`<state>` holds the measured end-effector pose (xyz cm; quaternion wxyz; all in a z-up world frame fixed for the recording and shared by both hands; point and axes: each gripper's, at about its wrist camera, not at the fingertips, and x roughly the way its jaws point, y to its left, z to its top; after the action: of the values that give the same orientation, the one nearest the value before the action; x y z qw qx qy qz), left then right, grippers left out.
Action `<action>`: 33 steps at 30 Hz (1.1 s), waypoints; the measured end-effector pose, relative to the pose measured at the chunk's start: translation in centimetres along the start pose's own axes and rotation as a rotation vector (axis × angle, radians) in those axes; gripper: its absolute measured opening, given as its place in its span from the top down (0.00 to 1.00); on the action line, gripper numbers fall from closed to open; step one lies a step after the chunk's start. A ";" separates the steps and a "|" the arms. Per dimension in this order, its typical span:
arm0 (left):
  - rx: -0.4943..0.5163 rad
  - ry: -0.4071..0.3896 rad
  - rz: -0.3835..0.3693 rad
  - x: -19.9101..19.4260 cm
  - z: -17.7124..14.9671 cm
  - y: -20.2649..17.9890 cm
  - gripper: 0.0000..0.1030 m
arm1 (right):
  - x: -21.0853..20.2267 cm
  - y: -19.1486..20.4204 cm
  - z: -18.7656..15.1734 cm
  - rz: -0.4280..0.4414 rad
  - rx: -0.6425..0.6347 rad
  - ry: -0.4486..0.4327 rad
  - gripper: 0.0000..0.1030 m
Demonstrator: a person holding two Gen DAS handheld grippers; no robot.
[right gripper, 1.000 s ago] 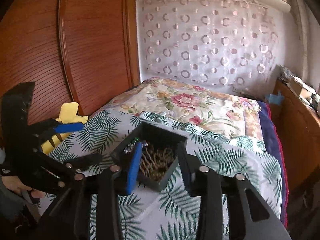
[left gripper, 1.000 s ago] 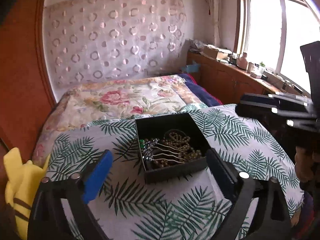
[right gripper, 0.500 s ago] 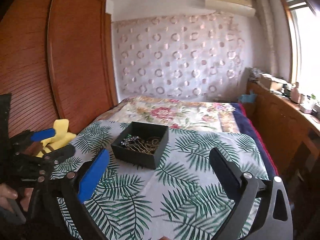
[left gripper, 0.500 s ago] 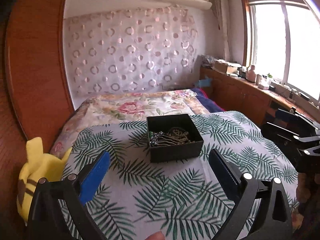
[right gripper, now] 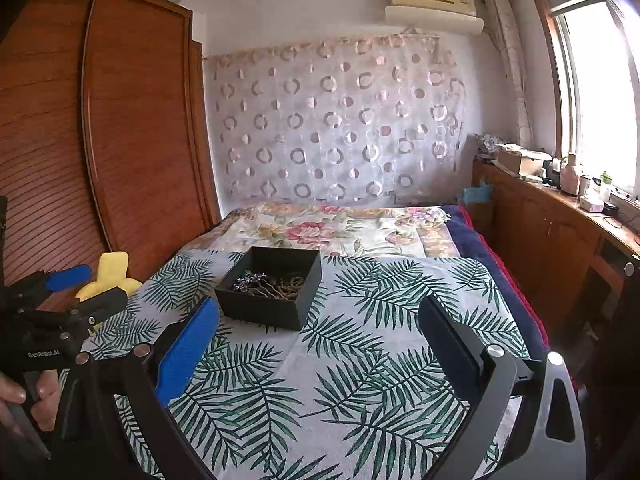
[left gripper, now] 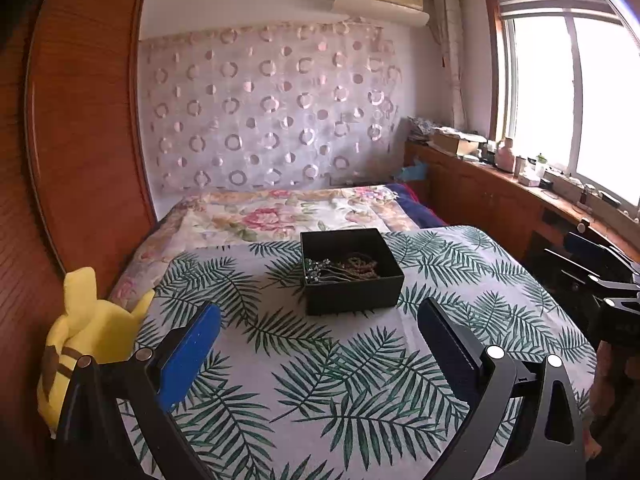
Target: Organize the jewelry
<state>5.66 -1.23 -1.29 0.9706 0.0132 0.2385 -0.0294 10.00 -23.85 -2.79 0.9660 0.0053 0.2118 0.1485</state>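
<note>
A black open box (left gripper: 352,276) (right gripper: 272,292) stands on the palm-leaf cloth (left gripper: 320,368) (right gripper: 360,360). Inside it lies a tangle of jewelry (left gripper: 340,269) (right gripper: 272,282): brown beaded strands and sparkly hairpins. My left gripper (left gripper: 318,320) is open, well short of the box, nothing between its fingers. My right gripper (right gripper: 318,316) is open too and empty, with the box ahead of its left finger. Each gripper shows at the edge of the other's view: the right gripper (left gripper: 596,276) and the left gripper (right gripper: 76,296), held by a hand (right gripper: 24,400).
A yellow plush toy (left gripper: 88,344) (right gripper: 110,274) sits at the cloth's left edge by the wooden wardrobe (right gripper: 100,140). Behind the cloth lies a floral bedspread (left gripper: 288,216). A wooden counter (left gripper: 520,196) with small items runs under the window on the right.
Both grippers pulled back from the box, which now looks smaller and farther. The right gripper's jaws went from narrow over the box to wide open.
</note>
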 end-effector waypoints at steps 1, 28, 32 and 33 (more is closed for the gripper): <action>-0.002 -0.002 0.000 -0.1 0.0 0.0 0.08 | 0.0 0.0 0.0 0.000 0.001 -0.001 0.02; -0.016 -0.007 0.001 -0.6 0.2 0.2 0.08 | -0.3 0.1 -0.2 -0.001 0.005 0.002 0.02; -0.019 -0.008 -0.001 -0.6 0.2 0.2 0.08 | -0.3 0.1 -0.3 0.000 0.006 0.002 0.02; -0.017 -0.007 0.001 -0.6 0.2 0.2 0.08 | -0.3 0.1 -0.3 -0.001 0.006 0.002 0.02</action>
<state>5.21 -1.01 -0.84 0.9716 0.0048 0.2351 -0.0272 9.57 -23.85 -2.92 0.9659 0.0077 0.2130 0.1473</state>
